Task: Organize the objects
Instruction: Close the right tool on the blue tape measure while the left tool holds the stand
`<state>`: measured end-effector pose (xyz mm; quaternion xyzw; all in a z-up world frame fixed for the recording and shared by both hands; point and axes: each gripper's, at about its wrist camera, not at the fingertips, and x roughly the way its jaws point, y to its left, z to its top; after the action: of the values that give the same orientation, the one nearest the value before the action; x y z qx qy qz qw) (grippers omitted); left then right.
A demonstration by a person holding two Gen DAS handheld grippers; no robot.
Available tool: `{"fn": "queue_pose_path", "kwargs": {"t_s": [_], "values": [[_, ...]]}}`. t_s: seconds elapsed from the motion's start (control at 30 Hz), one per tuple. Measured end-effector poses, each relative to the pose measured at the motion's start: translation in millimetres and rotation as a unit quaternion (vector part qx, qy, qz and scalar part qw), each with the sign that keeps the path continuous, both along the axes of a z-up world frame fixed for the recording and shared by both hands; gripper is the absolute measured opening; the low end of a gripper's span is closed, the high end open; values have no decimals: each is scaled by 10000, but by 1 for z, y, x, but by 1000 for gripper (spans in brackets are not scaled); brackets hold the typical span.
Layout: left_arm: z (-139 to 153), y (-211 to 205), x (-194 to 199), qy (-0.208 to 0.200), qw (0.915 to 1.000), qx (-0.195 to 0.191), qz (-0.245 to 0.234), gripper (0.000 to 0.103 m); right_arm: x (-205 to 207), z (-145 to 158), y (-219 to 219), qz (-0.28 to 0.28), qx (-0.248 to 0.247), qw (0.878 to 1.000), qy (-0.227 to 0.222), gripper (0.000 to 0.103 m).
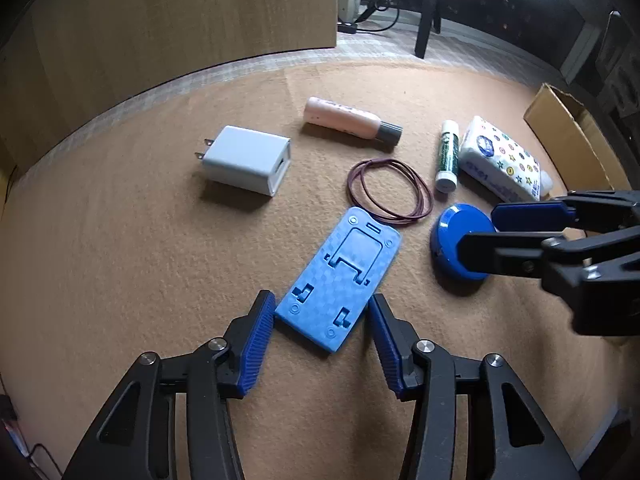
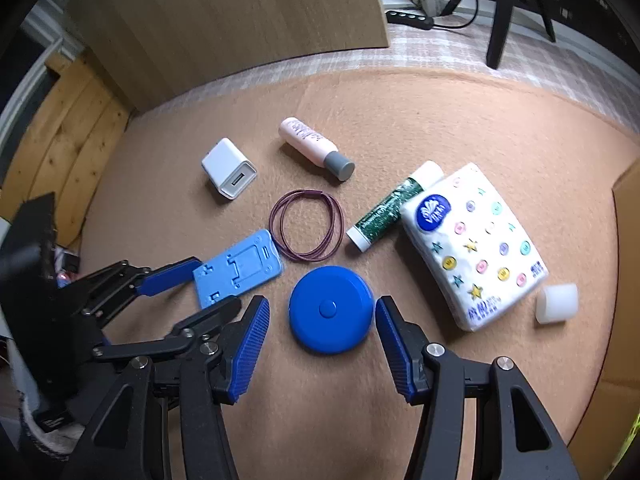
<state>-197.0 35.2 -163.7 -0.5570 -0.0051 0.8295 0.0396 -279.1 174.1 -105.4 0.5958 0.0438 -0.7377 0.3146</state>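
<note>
A light blue phone stand [image 1: 340,276] lies flat on the tan carpet; my left gripper [image 1: 322,312] is open with its fingers on either side of the stand's near end. It also shows in the right wrist view [image 2: 238,268]. A round blue tape measure [image 2: 331,309] lies between the open fingers of my right gripper [image 2: 322,318]; it shows in the left wrist view [image 1: 452,240] too. Beyond lie a white charger [image 1: 246,160], a pink bottle [image 1: 348,120], a maroon hair band [image 1: 390,190], a green tube [image 1: 447,156] and a tissue pack [image 1: 502,160].
A cardboard box [image 1: 572,136] stands at the right. A wooden panel [image 1: 180,20] stands behind the carpet. A small white cap [image 2: 558,304] lies right of the tissue pack. A chair leg [image 1: 426,12] and cables are at the back.
</note>
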Motion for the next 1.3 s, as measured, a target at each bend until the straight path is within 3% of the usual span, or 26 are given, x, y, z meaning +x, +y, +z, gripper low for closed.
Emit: {"fn": "queue_pose_path", "kwargs": {"t_s": [0.23,0.33,0.5,0.63,0.83,1.3], "values": [[0,-2,0,-20,10000,-12,-33,49,2,-8,-11,207,323,9990,208,51],[2,0,1,-17,10000,53,-78,59,6,-8,-14,299,424,9981,325,51],[2,3,-3,42,9999,-53,-102,59,7,-8,-12,311,498,9975,402,47],[4,6,-4,64,9998,-47,-162,48,9,-8,-7,300,502,9974,417,47],[3,9,0,97,9998,-18,-179,42,18,-7,-1,305,497,9974,433,47],[4,26,73,114,9990,358,258,39,70,-5,45,-33,344,9979,542,47]]}}
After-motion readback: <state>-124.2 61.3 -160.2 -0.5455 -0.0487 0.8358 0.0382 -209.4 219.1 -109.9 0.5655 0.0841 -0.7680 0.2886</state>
